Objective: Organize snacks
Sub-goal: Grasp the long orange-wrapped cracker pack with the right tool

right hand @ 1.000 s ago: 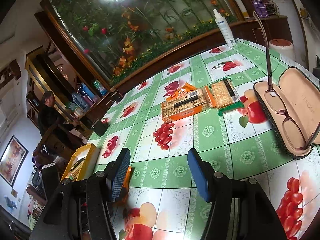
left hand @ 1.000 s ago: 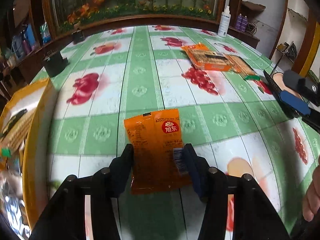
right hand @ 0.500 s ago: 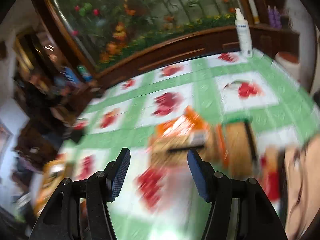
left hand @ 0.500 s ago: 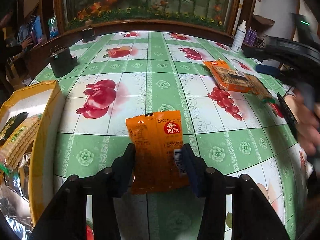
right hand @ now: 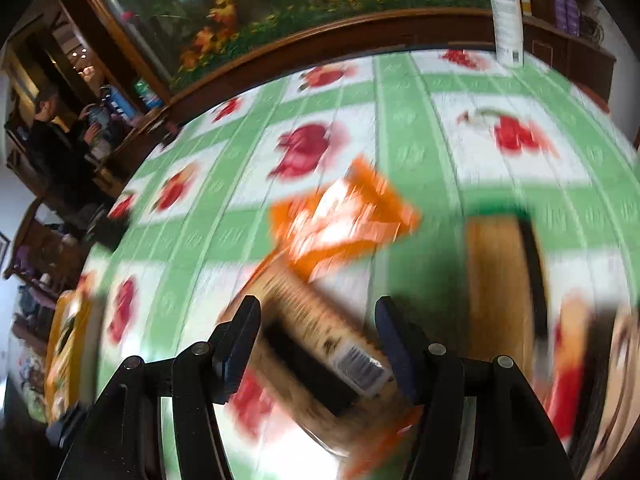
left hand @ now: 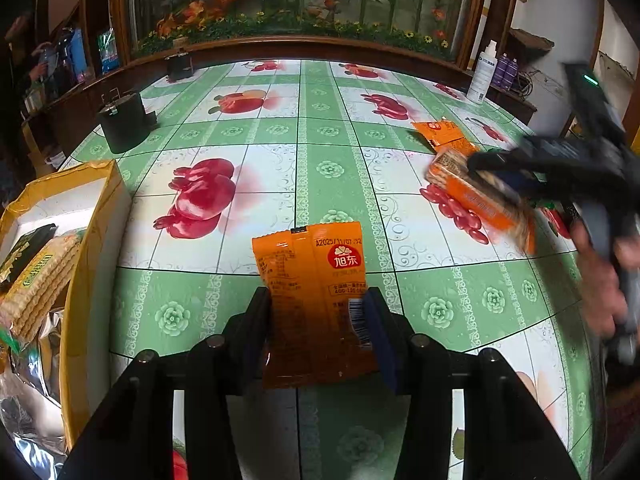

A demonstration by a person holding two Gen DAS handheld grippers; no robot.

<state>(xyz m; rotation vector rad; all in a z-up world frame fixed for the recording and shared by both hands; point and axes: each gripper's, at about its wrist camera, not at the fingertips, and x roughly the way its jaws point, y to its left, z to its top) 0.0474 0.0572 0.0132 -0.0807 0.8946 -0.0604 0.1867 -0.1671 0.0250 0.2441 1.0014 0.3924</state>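
My left gripper (left hand: 316, 300) is shut on an orange snack packet (left hand: 316, 292) and holds it above the fruit-print tablecloth. At the left stands a yellow box (left hand: 86, 240) with wafer packs (left hand: 36, 280) inside. My right gripper (right hand: 316, 312) is open, its fingers on either side of a long biscuit pack (right hand: 320, 332) lying on the table; the view is blurred. An orange packet (right hand: 344, 216) lies just beyond it, and another biscuit pack (right hand: 500, 280) to its right. In the left wrist view the right gripper (left hand: 532, 176) hovers over the biscuit pack (left hand: 480, 196).
A black container (left hand: 122, 122) stands at the table's far left, and a white bottle (left hand: 482, 76) at the far right. An open glasses case (right hand: 616, 364) lies at the right edge. A wooden ledge with a flower mural bounds the far side.
My left gripper has lifted the orange packet and drawn back towards the yellow box. My right gripper has swept forward and down, so that its fingers now straddle the long biscuit pack.
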